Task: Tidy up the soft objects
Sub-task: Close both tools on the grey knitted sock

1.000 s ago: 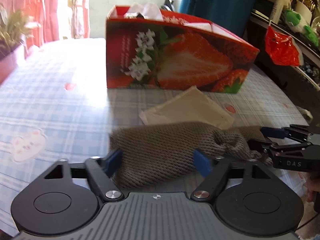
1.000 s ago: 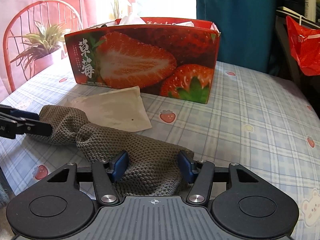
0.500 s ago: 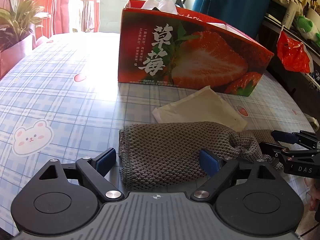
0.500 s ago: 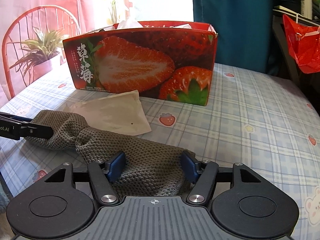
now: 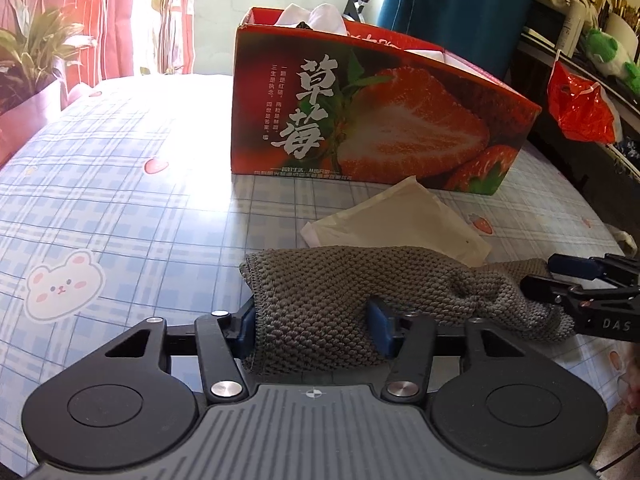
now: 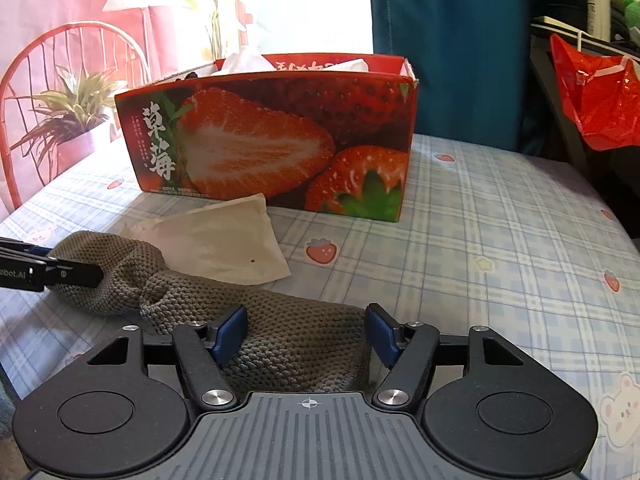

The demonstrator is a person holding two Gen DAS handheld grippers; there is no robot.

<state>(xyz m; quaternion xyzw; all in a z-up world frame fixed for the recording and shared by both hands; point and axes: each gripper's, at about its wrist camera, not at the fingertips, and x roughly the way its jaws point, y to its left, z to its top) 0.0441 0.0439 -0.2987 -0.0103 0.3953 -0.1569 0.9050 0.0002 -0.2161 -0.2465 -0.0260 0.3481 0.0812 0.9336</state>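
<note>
Grey knit cloth, one; one cream sheet; one strawberry box.

Grey-brown knitted soft cloth, long, bunched in middle, lies flat on checked worktop. Flat cream pouch just behind, before strawberry box.

A potted plant stands before a red chair left of the table, a red bag hangs right, a blue curtain behind.
</note>
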